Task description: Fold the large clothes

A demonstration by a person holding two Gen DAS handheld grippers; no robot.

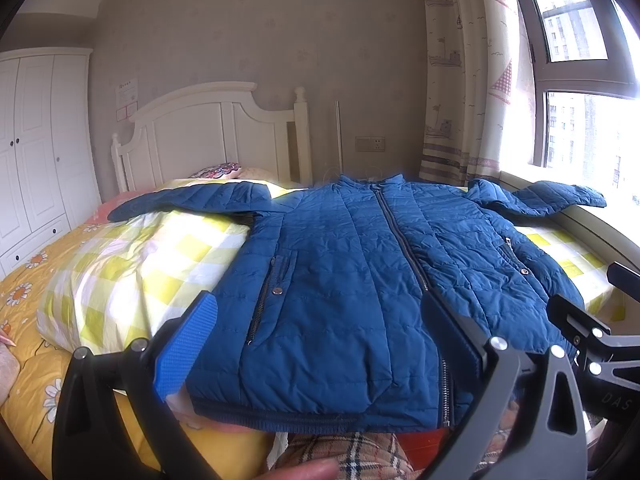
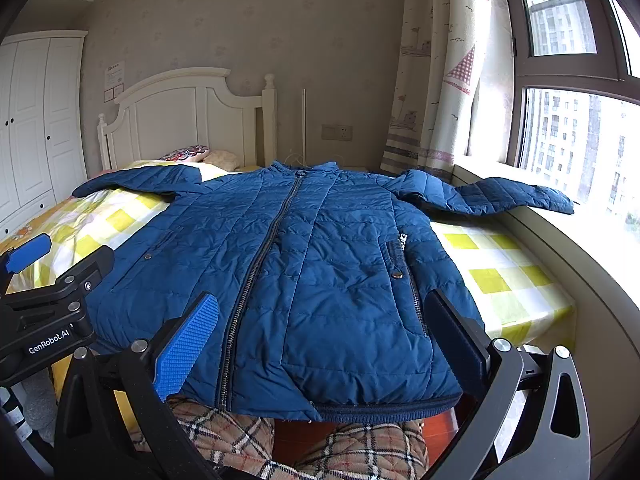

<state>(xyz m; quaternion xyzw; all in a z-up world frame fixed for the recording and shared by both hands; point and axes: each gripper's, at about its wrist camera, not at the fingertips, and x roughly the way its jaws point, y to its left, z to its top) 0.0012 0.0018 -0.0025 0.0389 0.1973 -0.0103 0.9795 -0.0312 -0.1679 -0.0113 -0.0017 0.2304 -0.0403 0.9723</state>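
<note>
Plaid trousers [image 2: 224, 436] on the person's legs are showing at the bottom of both wrist views, just under the hem of the blue quilted jacket [image 2: 304, 280]. Both tongs are hovering side by side over that near hem, tilting a little downward toward the bed [image 2: 516, 280].

Left tongs [image 1: 320, 344] are standing released, the jaws spread wide, with the blue ribbed pad [image 1: 186, 350] over the jacket's left pocket side and the dark pad near the zipper's lower end; neither pad is pressing on the cloth. Right tongs [image 2: 324, 340] are likewise released, jaws wide apart, bracketing the lower part of the jacket's front between the zipper and the right pocket, and gripping nothing.

From the right wrist view, the left tongs are appearing at the left edge, close beside the right pair. A fingertip [image 1: 304, 470] is showing at the bottom of the left wrist view.

Jacket is lying flat, front up and zipped, on the yellow-checked quilt [image 1: 132, 272], collar toward the white headboard [image 1: 208, 128]. One sleeve is stretching left across the quilt; the other is reaching onto the windowsill [image 2: 592, 232] by the curtain [image 2: 440, 80].
</note>
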